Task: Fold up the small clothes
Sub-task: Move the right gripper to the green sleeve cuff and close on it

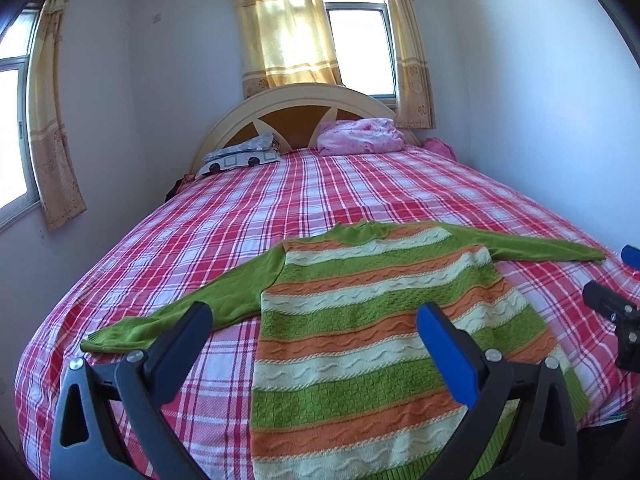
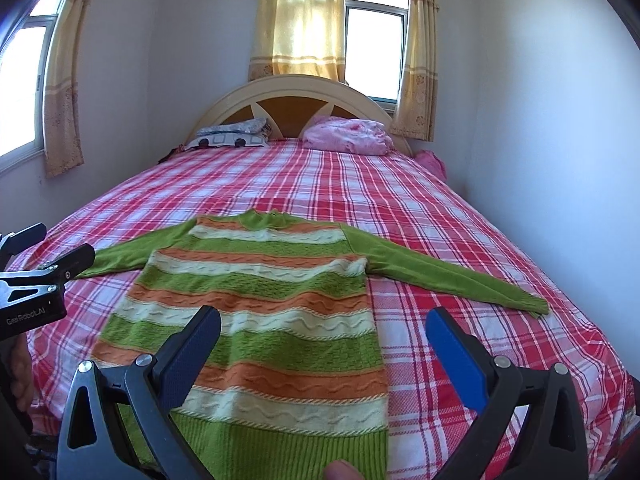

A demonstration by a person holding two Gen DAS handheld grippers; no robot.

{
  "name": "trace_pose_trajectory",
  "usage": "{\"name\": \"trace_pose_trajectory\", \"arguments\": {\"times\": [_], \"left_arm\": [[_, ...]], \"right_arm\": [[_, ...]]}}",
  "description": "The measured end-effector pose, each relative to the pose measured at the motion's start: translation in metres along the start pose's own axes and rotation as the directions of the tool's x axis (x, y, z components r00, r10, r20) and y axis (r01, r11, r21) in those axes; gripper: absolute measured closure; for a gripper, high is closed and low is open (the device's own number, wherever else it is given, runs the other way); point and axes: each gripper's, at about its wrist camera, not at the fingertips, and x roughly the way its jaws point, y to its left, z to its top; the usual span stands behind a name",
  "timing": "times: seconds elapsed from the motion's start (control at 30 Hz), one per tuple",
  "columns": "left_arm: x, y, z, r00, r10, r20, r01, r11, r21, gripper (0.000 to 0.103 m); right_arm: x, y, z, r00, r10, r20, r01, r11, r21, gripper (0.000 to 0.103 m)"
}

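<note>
Plaid bed [image 1: 320,184] held a flat sweater [image 1: 360,320]; both claws [image 1: 316,336] [image 2: 324,340] gaped empty, so snagging knit risked bunching it.

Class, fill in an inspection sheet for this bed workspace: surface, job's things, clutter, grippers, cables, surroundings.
Surface: bed with red-and-white plaid sheet, smooth.
Job's things: green, orange and cream striped knit sweater, laid flat, both sleeves spread out, unfolded.
Clutter: crumpled pink bedding and a patterned pillow by the headboard.
Grippers: left gripper open above the sweater; right gripper open, holding nothing.
Cables: nothing seen.
Surroundings: cream arched headboard, yellow curtains, windows, white walls.
</note>
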Motion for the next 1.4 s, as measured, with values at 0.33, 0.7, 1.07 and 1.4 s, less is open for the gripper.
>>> {"name": "trace_pose_trajectory", "arguments": {"times": [0.33,0.7,1.07,1.4], "left_arm": [[0.054,-0.024,0.015,0.999,-0.003,-0.043,0.007,0.995,0.103,0.0],[0.124,-0.059,0.021,0.991,-0.043,-0.125,0.061,0.987,0.146,0.0],[0.176,-0.076,0.02,0.982,-0.069,-0.178,0.095,0.985,0.143,0.0],[0.201,-0.055,0.001,0.973,-0.039,-0.229,0.054,0.997,0.06,0.0]], "right_arm": [[0.061,-0.039,0.016,0.997,-0.053,-0.061,0.053,0.999,-0.001,0.001],[0.126,-0.108,0.009,0.969,-0.169,-0.179,0.174,0.985,0.008,0.001],[0.164,-0.192,-0.004,0.93,-0.236,-0.281,0.276,0.955,0.108,0.001],[0.182,-0.31,-0.014,0.901,-0.225,-0.37,0.366,0.853,0.373,0.011]]}}
